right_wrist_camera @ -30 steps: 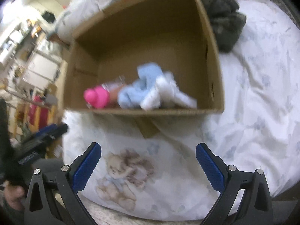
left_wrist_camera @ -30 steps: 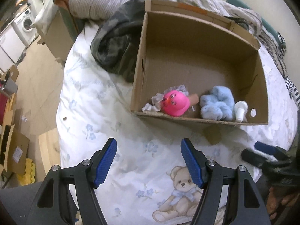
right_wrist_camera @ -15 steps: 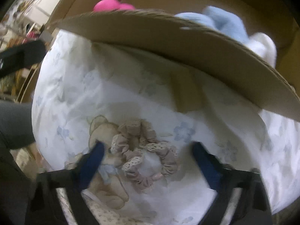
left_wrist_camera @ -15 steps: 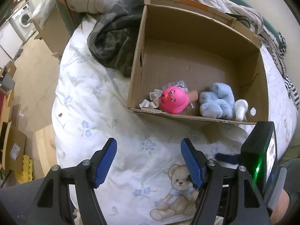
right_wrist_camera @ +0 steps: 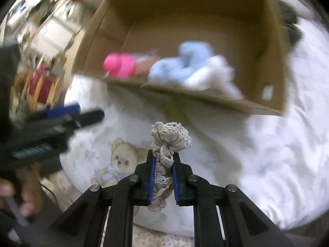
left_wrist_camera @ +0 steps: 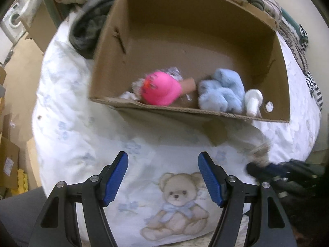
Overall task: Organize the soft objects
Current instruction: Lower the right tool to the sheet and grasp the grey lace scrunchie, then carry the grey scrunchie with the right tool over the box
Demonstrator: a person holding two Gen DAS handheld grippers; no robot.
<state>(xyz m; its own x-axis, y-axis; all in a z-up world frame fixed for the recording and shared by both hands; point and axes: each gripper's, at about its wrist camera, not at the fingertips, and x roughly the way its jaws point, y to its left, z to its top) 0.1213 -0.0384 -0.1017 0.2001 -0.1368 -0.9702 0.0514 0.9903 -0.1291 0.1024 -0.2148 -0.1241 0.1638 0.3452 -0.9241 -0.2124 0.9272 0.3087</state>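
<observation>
My right gripper (right_wrist_camera: 163, 160) is shut on a beige lace scrunchie (right_wrist_camera: 169, 139) and holds it above the bed, short of the box. It shows blurred in the left wrist view (left_wrist_camera: 259, 165) at lower right. My left gripper (left_wrist_camera: 163, 164) is open and empty over the teddy-bear sheet (left_wrist_camera: 176, 203). The cardboard box (left_wrist_camera: 156, 108) (right_wrist_camera: 257, 106) lies ahead and holds a pink toy (left_wrist_camera: 160, 91) (right_wrist_camera: 120, 64), a blue plush (left_wrist_camera: 222, 92) (right_wrist_camera: 181, 65) and a white soft item (left_wrist_camera: 254, 101) (right_wrist_camera: 211, 76).
Dark camouflage clothing (left_wrist_camera: 86, 28) lies left of the box. Bedding is piled behind it (left_wrist_camera: 265, 2). The bed edge drops to the floor on the left, where cardboard pieces (left_wrist_camera: 8, 160) lie. The left gripper shows in the right wrist view (right_wrist_camera: 61, 117).
My right gripper has closed on the scrunchie that lay on the sheet and lifted it toward the box. The left gripper has moved closer to the box, still open.
</observation>
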